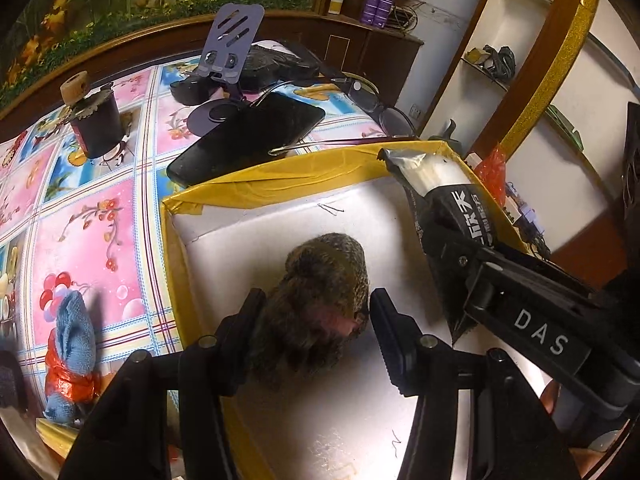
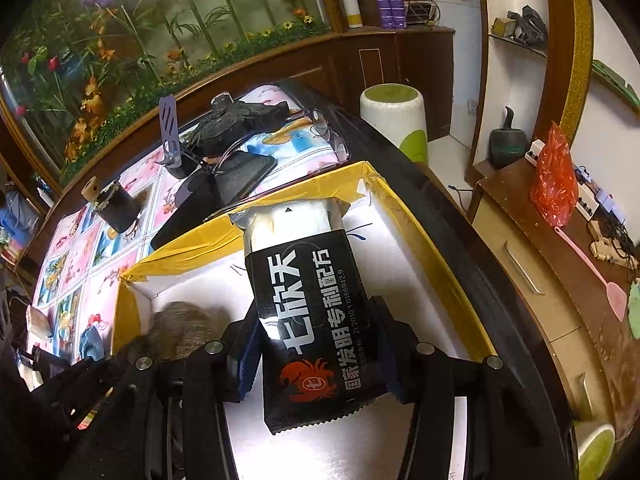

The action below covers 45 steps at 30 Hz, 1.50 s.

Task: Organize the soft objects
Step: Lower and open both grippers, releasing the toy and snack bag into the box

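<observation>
Two pairs of jaws are loaded, and both hang over the same yellow-edged box (image 1: 280,184). Between the jaws of our left gripper (image 1: 316,312) sits a brown knitted bundle (image 1: 324,280), the near pad buried in the wool and the far pad at its edge, so we read it as clamped, though the fuzz blurs the exact contact. Our right gripper (image 2: 316,344) has its jaws closed on the lower part of a black pouch (image 2: 308,304), whose silver top leans forward toward the far wall of the box.

To do this step well, we judge each piece should be lowered onto the white floor of the box before the jaws part: the bundle to the left of the pouch, the pouch laid flat along the right wall. The two grippers sit close, our right one just to the right of the left jaws, so we would release one at a time and lift straight up, lest wool snag on a pad.

Beyond the box, ahead of the jaws, a black phone (image 1: 248,140) lies on the flowered cloth of the bench (image 1: 80,220), with a purple phone stand (image 1: 228,44), a pair of glasses (image 1: 380,104) and a dark cup (image 1: 96,124) farther off. To the left of the left jaws a blue cloth bound in red (image 1: 72,344) waits outside the box, likely the next soft thing. Nothing blocks the box itself; only the phone crowds its far rim.
</observation>
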Tool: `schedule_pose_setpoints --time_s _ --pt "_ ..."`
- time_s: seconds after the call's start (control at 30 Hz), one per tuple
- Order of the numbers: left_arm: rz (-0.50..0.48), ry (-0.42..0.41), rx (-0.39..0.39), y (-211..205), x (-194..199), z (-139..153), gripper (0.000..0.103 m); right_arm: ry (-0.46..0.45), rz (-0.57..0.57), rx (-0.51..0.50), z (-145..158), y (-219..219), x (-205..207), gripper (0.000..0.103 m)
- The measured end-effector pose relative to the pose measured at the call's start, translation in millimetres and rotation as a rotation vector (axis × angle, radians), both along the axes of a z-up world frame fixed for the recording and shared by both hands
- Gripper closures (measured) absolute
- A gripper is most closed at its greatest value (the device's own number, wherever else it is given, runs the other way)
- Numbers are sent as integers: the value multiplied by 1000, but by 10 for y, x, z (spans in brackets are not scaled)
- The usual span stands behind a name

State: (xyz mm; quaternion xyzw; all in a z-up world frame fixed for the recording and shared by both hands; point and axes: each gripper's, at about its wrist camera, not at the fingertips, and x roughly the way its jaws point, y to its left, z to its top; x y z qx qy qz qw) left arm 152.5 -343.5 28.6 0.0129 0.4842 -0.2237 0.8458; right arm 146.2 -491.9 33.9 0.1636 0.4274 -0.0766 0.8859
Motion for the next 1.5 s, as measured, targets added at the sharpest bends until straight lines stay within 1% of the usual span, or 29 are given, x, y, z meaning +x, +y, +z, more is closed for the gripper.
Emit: schedule_pose_setpoints --time_s 0.2,0.33,0.43,0.57,0.9,0.97,1.07,1.1,1.13,1.17,1.23,1.3,1.37,1.43,1.5 --pt "6 -8 -6 -19 15 12 48 10 -9 -20 -8 7 32 49" --pt "9 -14 -9 -23 37 17 48 3 5 -11 -13 23 84 49" --pt "17 -22 -7 -30 71 22 48 29 17 -15 -73 33 178 49" --pt "32 -23 -5 -52 144 16 48 38 11 -10 -101 -26 275 49" --pt "42 -33 36 -166 280 12 48 74 24 -37 -174 -25 656 49" --pt "44 -33 40 -168 291 13 48 78 31 -52 -175 4 690 49" --pt "45 -29 34 -145 277 16 48 73 30 -44 -158 2 694 49" --pt "46 -29 34 -135 269 20 47 73 25 -45 -154 -4 682 49" --pt "48 -29 35 -127 263 22 40 74 17 -42 -142 -16 672 46" --pt "52 -30 34 -110 255 28 34 71 15 -34 -131 -23 659 41" --pt "62 -43 18 -66 233 58 30 58 22 -20 -101 -14 634 38" --pt "65 -48 11 -38 223 72 30 48 31 -12 -67 9 611 37" --pt "63 -43 -1 -13 196 82 29 40 23 -27 -21 17 583 37" --pt "57 -31 -20 20 143 112 29 2 16 -32 74 15 524 37" --pt "51 -53 -42 73 47 202 29 -55 12 -54 214 51 441 37"
